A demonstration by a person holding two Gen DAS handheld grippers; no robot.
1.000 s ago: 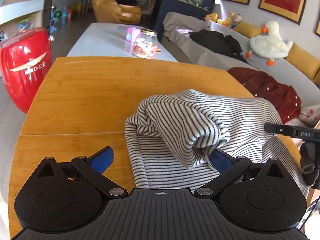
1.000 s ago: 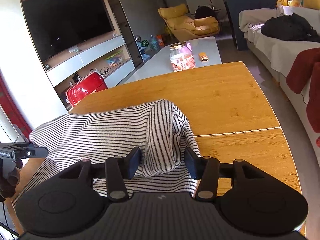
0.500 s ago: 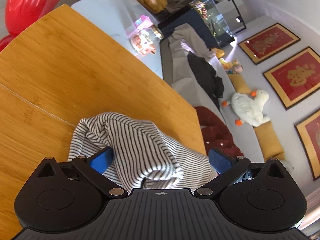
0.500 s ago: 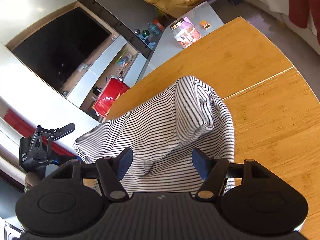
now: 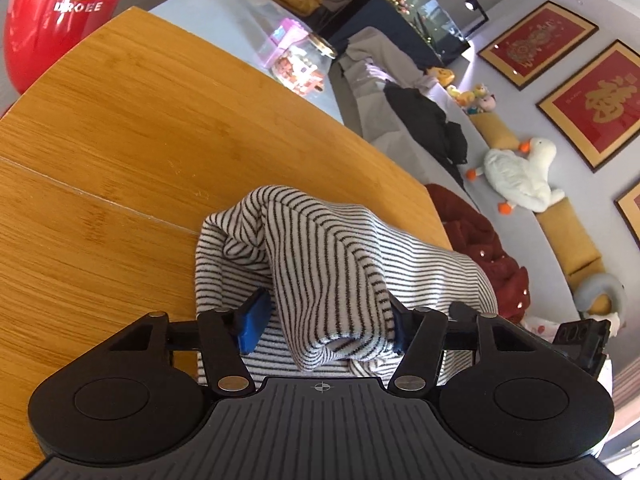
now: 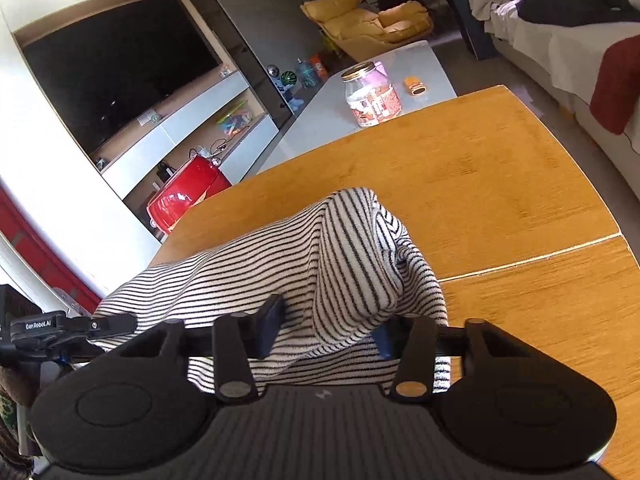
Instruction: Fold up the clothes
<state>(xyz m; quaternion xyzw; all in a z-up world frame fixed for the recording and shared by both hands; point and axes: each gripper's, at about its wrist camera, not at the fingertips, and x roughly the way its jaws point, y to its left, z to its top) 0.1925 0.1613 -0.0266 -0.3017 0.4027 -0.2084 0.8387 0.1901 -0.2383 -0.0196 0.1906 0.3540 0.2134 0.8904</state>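
Left wrist view, striped garment (image 5: 320, 256) bunched on wooden table (image 5: 120, 140), both hand-held grippers closing on its folds, red appliance (image 5: 60, 12) behind.

One striped garment (image 5: 320, 248); two tools (image 5: 324, 320)

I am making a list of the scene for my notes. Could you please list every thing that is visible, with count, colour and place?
shirt: 1, white with black stripes, bunched on the table's near part
table: 1, wooden, under the shirt
jar: 1, clear with gold lid, on the pale low table beyond
red case: 1, red, beside the table's far left corner
TV: 1, black, in the wall unit
armchair: 1, yellow, far end of room
sofa: 1, grey, along the wall, clothes on it
plush goose: 1, white, on the sofa
framed pictures: at least 2, red and gold, on the wall
left gripper: 1, black, closing around a shirt fold
right gripper: 1, black, closing around a shirt fold
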